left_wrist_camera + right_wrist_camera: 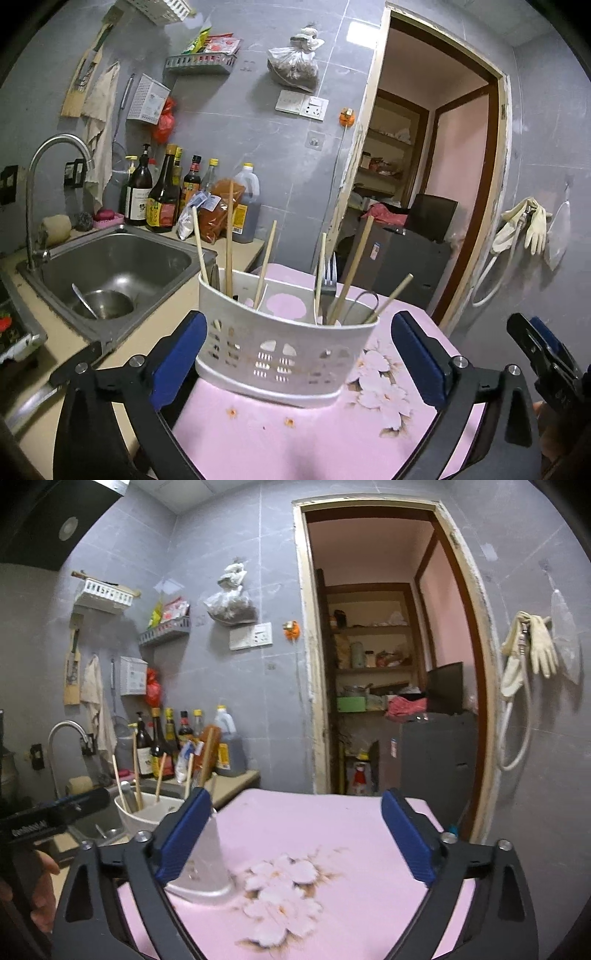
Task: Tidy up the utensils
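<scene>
A white perforated utensil holder [284, 354] stands on a pink flowered surface [295, 439]. It holds several wooden chopsticks [229, 240], a dark fork [328, 280] and a metal wire utensil [364, 301]. My left gripper [295, 365] is open, its blue pads on either side of the holder, apart from it. My right gripper [295, 843] is open and empty above the pink surface [332, 830]; the holder [199, 853] shows at its left finger, partly hidden behind it. The right gripper also shows at the right edge of the left wrist view [543, 350].
A steel sink [110, 266] with a bowl and spoon lies to the left, with a tap [40, 184] beside it. Sauce and oil bottles [162, 199] stand on the counter behind. An open doorway [388, 664] is straight ahead. Gloves [532, 646] hang on the right wall.
</scene>
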`<action>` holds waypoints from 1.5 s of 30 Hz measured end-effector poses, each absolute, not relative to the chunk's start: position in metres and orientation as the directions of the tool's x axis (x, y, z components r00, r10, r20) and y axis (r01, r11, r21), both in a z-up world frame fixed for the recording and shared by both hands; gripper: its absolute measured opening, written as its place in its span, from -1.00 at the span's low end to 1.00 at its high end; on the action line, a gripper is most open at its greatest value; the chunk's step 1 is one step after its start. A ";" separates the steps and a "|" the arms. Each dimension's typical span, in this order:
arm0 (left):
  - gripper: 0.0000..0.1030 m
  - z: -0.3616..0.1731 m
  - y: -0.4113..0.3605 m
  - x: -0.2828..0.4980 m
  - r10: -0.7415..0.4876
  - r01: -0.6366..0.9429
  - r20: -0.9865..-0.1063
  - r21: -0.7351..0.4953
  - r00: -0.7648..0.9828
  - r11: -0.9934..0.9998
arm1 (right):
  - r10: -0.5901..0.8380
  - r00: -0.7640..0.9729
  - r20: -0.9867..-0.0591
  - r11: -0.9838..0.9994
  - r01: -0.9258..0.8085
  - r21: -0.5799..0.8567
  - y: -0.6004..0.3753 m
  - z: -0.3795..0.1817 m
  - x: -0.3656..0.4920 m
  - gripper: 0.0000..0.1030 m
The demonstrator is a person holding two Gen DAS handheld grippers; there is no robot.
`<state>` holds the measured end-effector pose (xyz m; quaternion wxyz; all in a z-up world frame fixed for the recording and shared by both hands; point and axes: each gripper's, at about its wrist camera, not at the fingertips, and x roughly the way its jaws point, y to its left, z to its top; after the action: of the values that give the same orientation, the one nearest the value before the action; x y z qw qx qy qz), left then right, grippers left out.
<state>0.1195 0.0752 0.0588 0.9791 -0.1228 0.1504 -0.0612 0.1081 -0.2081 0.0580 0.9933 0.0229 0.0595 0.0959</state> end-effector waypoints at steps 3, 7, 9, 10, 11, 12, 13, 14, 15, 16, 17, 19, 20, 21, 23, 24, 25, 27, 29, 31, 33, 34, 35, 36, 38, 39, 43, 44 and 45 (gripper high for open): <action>0.94 0.054 0.070 0.106 -0.168 0.092 -0.291 -0.257 0.942 0.962 | 0.176 0.975 -0.134 0.984 -0.169 0.058 -0.215 0.054 0.095 1.00; 0.94 0.048 0.061 0.088 -0.155 0.095 -0.301 -0.205 0.941 0.974 | 0.158 0.973 -0.169 0.987 -0.153 0.041 -0.218 0.048 0.076 1.00; 0.94 0.045 0.057 0.080 -0.154 0.100 -0.306 -0.183 0.939 0.978 | 0.145 0.972 -0.186 0.989 -0.143 0.021 -0.218 0.044 0.067 1.00; 0.94 0.043 0.055 0.077 -0.155 0.102 -0.311 -0.179 0.938 0.978 | 0.135 0.971 -0.197 0.991 -0.136 0.007 -0.218 0.042 0.062 1.00; 0.94 0.040 0.053 0.073 -0.157 0.105 -0.316 -0.176 0.936 0.979 | 0.129 0.970 -0.206 0.991 -0.133 -0.002 -0.217 0.041 0.061 1.00; 0.94 0.038 0.051 0.068 -0.154 0.105 -0.318 -0.167 0.936 0.980 | 0.114 0.969 -0.218 0.992 -0.121 -0.021 -0.217 0.038 0.056 1.00; 0.94 0.036 0.049 0.065 -0.148 0.102 -0.317 -0.159 0.937 0.982 | 0.097 0.970 -0.222 0.994 -0.107 -0.034 -0.217 0.036 0.052 1.00; 0.94 0.033 0.048 0.060 -0.143 0.100 -0.316 -0.150 0.938 0.984 | 0.089 0.971 -0.221 0.994 -0.100 -0.039 -0.218 0.035 0.048 1.00; 0.94 0.031 0.046 0.057 -0.138 0.099 -0.318 -0.137 0.938 0.986 | 0.078 0.973 -0.217 0.995 -0.089 -0.039 -0.219 0.033 0.042 1.00; 0.94 0.029 0.044 0.055 -0.135 0.097 -0.321 -0.131 0.937 0.987 | 0.072 0.974 -0.215 0.996 -0.082 -0.036 -0.219 0.032 0.038 1.00; 0.94 0.027 0.042 0.052 -0.130 0.095 -0.323 -0.122 0.937 0.988 | 0.067 0.975 -0.212 0.997 -0.076 -0.034 -0.220 0.029 0.034 1.00; 0.94 0.022 0.041 0.047 -0.113 0.082 -0.322 -0.108 0.940 0.991 | 0.048 0.977 -0.210 0.998 -0.056 -0.031 -0.222 0.026 0.026 1.00; 0.94 0.019 0.041 0.043 -0.105 0.075 -0.320 -0.104 0.942 0.992 | 0.044 0.977 -0.209 0.998 -0.052 -0.031 -0.222 0.025 0.024 1.00; 0.94 0.017 0.041 0.040 -0.099 0.070 -0.316 -0.101 0.944 0.992 | 0.034 0.979 -0.202 0.999 -0.042 -0.034 -0.222 0.023 0.019 1.00; 0.94 0.013 0.040 0.033 -0.082 0.057 -0.304 -0.089 0.949 0.994 | 0.020 0.982 -0.188 0.999 -0.028 -0.037 -0.223 0.021 0.012 1.00; 0.94 0.010 0.040 0.030 -0.066 0.046 -0.297 -0.075 0.953 0.996 | 0.013 0.983 -0.181 0.999 -0.020 -0.038 -0.224 0.020 0.009 1.00; 0.94 0.009 0.039 0.027 -0.057 0.039 -0.292 -0.067 0.955 0.997 | 0.010 0.984 -0.175 0.999 -0.016 -0.036 -0.224 0.019 0.006 1.00; 0.94 0.007 0.038 0.021 -0.048 0.034 -0.281 -0.056 0.959 0.998 | 0.006 0.986 -0.166 0.999 -0.012 -0.034 -0.225 0.019 0.001 1.00; 0.94 0.005 0.038 0.020 -0.051 0.036 -0.284 -0.057 0.958 0.998 | 0.000 0.988 -0.156 0.999 -0.006 -0.035 -0.225 0.017 -0.003 1.00; 0.94 0.004 0.039 0.018 -0.052 0.036 -0.284 -0.059 0.957 0.998 | -0.004 0.989 -0.149 0.999 -0.001 -0.037 -0.225 0.017 -0.005 1.00; 0.94 0.002 0.039 0.018 -0.051 0.037 -0.289 -0.055 0.956 0.998 | -0.003 0.988 -0.153 0.999 -0.002 -0.035 -0.226 0.016 -0.006 1.00; 0.94 0.002 0.039 0.017 -0.053 0.040 -0.292 -0.052 0.955 0.998 | 0.001 0.987 -0.160 0.999 -0.007 -0.035 -0.226 0.016 -0.006 1.00; 0.94 0.001 0.039 0.017 -0.054 0.041 -0.292 -0.052 0.955 0.998 | 0.002 0.986 -0.164 0.999 -0.008 -0.035 -0.226 0.015 -0.006 1.00; 0.94 0.001 0.039 0.016 -0.055 0.041 -0.290 -0.054 0.955 0.998 | 0.001 0.986 -0.166 0.999 -0.007 -0.037 -0.226 0.015 -0.007 1.00; 0.94 0.002 0.040 0.016 -0.057 0.041 -0.289 -0.061 0.956 0.997 | 0.002 0.986 -0.167 0.999 -0.009 -0.040 -0.226 0.014 -0.008 1.00; 0.94 0.002 0.041 0.016 -0.059 0.042 -0.290 -0.065 0.955 0.997 | 0.004 0.986 -0.169 0.999 -0.011 -0.039 -0.226 0.014 -0.008 1.00; 0.94 0.002 0.041 0.015 -0.054 0.037 -0.287 -0.067 0.956 0.997 | 0.003 0.985 -0.170 0.999 -0.011 -0.042 -0.226 0.014 -0.009 1.00; 0.94 0.002 0.041 0.015 -0.053 0.035 -0.286 -0.067 0.957 0.997 | 0.003 0.985 -0.171 0.999 -0.011 -0.041 -0.226 0.014 -0.008 1.00; 0.94 0.002 0.041 0.015 -0.054 0.036 -0.286 -0.069 0.957 0.997 | 0.004 0.985 -0.171 0.999 -0.011 -0.041 -0.226 0.014 -0.008 1.00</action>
<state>0.0147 0.0411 0.0020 0.9886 -0.0314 0.1452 -0.0227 -0.0081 -0.2260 0.0139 0.9961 -0.0207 0.0860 0.0039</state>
